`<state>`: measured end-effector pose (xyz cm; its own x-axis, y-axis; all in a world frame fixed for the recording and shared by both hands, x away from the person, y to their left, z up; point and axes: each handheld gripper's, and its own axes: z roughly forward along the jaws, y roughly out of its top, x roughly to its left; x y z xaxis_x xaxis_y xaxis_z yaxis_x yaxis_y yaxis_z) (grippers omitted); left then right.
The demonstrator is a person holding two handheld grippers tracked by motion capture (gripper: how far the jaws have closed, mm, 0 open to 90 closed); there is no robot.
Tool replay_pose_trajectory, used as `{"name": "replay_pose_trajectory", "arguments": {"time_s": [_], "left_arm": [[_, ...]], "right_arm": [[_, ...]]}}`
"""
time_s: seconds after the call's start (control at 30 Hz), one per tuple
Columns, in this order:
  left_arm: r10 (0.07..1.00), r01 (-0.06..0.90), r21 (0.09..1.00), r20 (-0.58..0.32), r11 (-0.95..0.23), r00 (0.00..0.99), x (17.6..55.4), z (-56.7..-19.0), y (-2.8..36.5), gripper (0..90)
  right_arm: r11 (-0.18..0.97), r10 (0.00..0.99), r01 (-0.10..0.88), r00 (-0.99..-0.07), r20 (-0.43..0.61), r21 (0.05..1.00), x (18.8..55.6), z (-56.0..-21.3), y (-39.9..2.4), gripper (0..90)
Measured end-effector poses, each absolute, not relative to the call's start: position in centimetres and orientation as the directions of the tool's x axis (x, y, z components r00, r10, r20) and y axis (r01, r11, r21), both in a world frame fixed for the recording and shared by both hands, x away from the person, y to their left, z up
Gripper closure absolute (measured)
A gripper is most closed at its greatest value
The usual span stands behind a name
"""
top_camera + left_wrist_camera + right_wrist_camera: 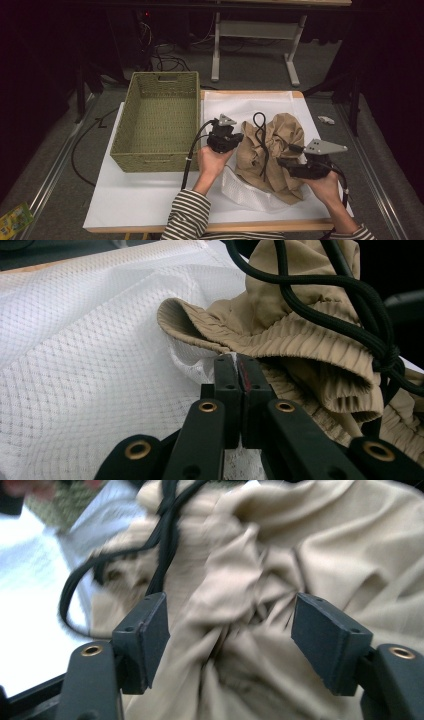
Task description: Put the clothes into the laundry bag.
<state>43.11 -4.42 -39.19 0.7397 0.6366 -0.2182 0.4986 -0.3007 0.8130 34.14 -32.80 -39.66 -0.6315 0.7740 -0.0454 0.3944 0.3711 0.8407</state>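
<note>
A crumpled tan garment (272, 150) with a black drawstring (261, 135) lies right of centre on the white table cover (140, 195). White mesh lining (245, 192) shows under its near edge. My left gripper (235, 137) sits at the garment's left edge. In the left gripper view its jaws are shut (239, 362), pinching a raised fold of the white mesh lining (100, 365) just below the ribbed tan waistband (280, 335). My right gripper (284, 162) is at the garment's right side. Its jaws stand open (230, 635), with bunched tan fabric (240, 605) between the pads and untouched by them.
An empty green woven basket (150, 162) stands on the left of the table, close to my left hand. A small white object (325, 119) lies off the table's far right corner. Beyond the table are a white desk frame (260, 30) and cables on the floor.
</note>
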Motion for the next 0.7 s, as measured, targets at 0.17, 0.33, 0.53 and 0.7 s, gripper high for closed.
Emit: {"name": "replay_pose_trajectory", "arguments": {"time_s": [0.17, 0.33, 0.53, 0.7], "left_arm": [[0.632, 0.496, 0.815, -0.22, -0.299, 0.743, 43.1, -39.1, -4.4, 89.2], [0.635, 0.498, 0.808, -0.211, -0.314, 0.743, 43.1, -39.3, -4.5, 89.2], [0.639, 0.499, 0.808, -0.209, -0.314, 0.74, 43.2, -39.3, -4.6, 89.2], [0.657, 0.516, 0.801, -0.216, -0.304, 0.722, 43.5, -39.3, -4.3, 89.2]], "right_arm": [[0.362, 0.781, 0.441, -0.625, -0.009, 0.821, 37.5, -39.6, -31.5, 24.7], [0.375, 0.745, 0.491, -0.664, 0.059, 0.786, 40.0, -41.4, -30.0, 36.2], [0.43, 0.669, 0.442, -0.742, 0.051, 0.787, 39.9, -41.7, -29.8, 77.5], [0.437, 0.652, 0.378, -0.758, 0.002, 0.816, 38.2, -41.1, -30.0, 84.0]]}}
